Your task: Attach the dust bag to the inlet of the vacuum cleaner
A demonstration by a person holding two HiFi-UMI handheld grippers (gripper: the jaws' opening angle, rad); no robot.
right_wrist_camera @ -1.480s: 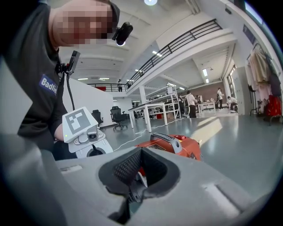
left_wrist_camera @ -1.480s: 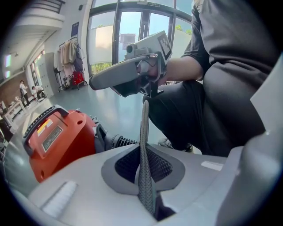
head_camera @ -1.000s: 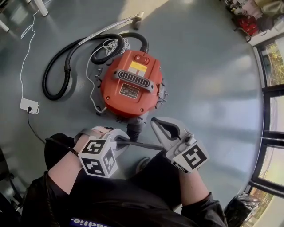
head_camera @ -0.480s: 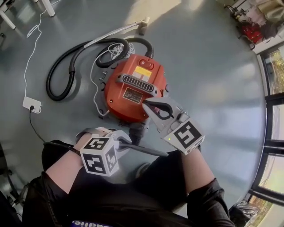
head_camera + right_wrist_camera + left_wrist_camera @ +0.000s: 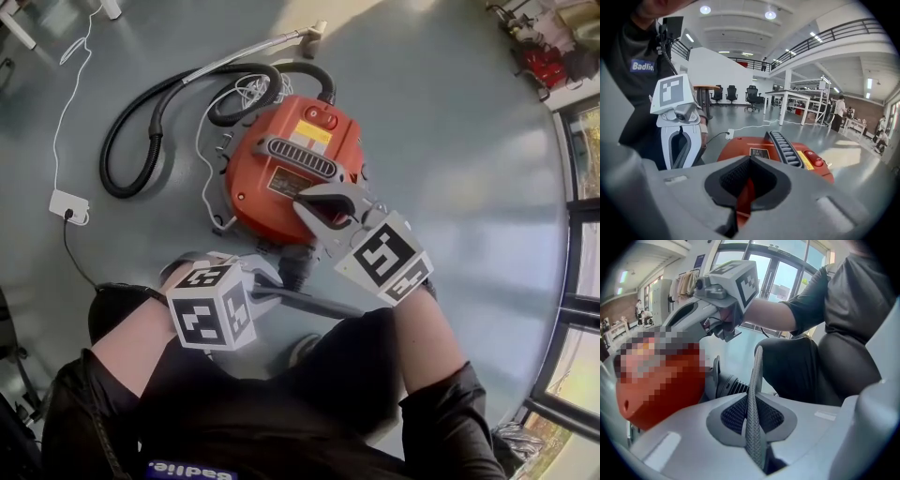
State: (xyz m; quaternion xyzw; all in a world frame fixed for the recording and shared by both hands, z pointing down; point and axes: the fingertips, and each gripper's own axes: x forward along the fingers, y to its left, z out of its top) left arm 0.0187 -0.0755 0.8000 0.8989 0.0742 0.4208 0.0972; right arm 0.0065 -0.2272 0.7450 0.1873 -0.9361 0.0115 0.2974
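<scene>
The orange vacuum cleaner [image 5: 281, 178] stands on the grey floor, and its grey ribbed inlet [image 5: 292, 265] faces me. My left gripper [image 5: 265, 292] sits just below that inlet, shut on the thin grey edge of the dust bag [image 5: 314, 303], which runs off to the right. In the left gripper view the meshed bag edge [image 5: 754, 394] stands upright between the pads; the jaws have just been opening a little and the pads still press on it. My right gripper [image 5: 303, 204] hovers over the vacuum's near rim, shut and empty, with the orange body [image 5: 787, 150] beyond it.
A black hose [image 5: 141, 141] loops left of the vacuum, with a metal wand [image 5: 253, 52] beyond it. A white cable runs to a power strip [image 5: 67, 204] on the floor. Window frames [image 5: 577, 234] line the right side. My dark-clothed knees fill the foreground.
My right gripper has moved from beside the left gripper up over the vacuum's near rim and rolled. The left gripper has stayed below the inlet with the bag edge in it.
</scene>
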